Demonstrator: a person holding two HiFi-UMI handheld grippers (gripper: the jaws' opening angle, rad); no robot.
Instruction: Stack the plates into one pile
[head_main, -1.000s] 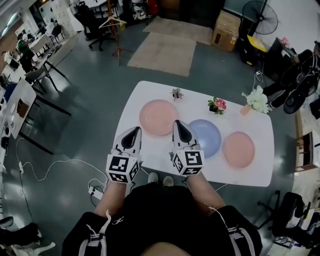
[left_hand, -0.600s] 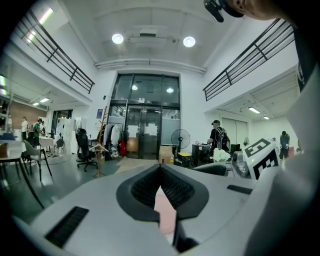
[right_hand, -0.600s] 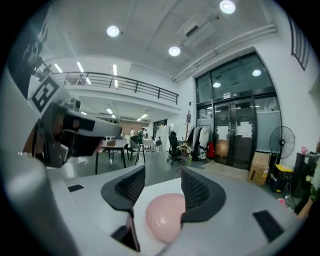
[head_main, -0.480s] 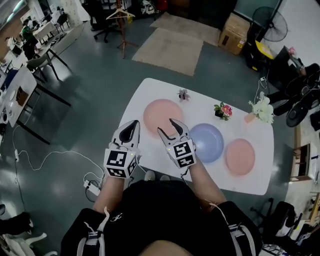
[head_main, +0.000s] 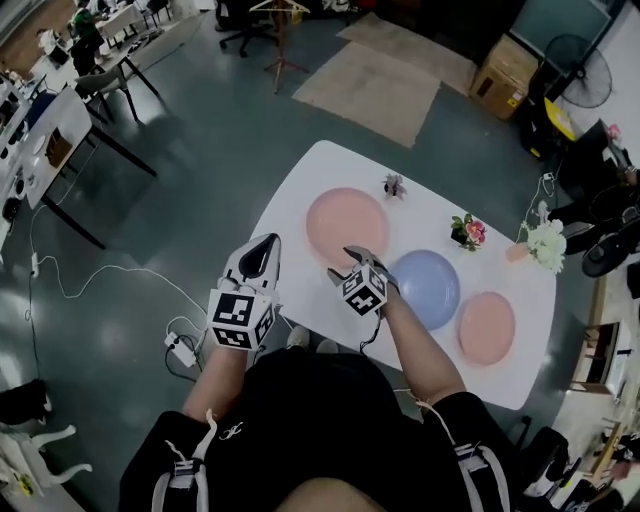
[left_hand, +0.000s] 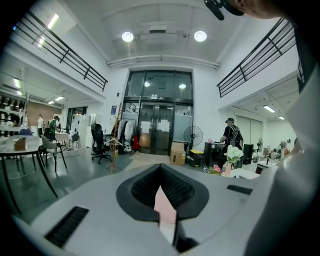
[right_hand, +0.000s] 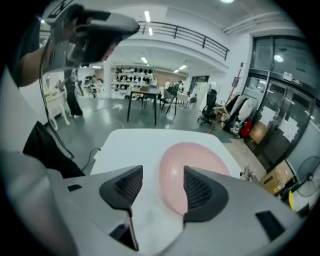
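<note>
Three plates lie apart on the white table (head_main: 322, 172): a pink plate (head_main: 347, 225) at the left, a blue plate (head_main: 428, 288) in the middle, and a second pink plate (head_main: 487, 327) at the right. My right gripper (head_main: 353, 258) hangs low at the near rim of the left pink plate, tilted down. Its jaws are opening and nothing is between them. In the right gripper view that pink plate (right_hand: 196, 152) lies just beyond the right gripper (right_hand: 162, 172). My left gripper (head_main: 262, 245) hovers over the table's left edge, jaws together. The left gripper (left_hand: 160, 167) points nearly level across the room.
A small plant (head_main: 394, 185), a pot of pink flowers (head_main: 466, 231) and a vase of white flowers (head_main: 545, 241) stand along the table's far edge. A power strip and cables (head_main: 181, 347) lie on the floor at the left. My own body is close to the table's near edge.
My right gripper has dropped toward the table, rolled and tilted down, and its jaws have gone from shut to wide apart. The left gripper has shifted a little and stayed shut.
</note>
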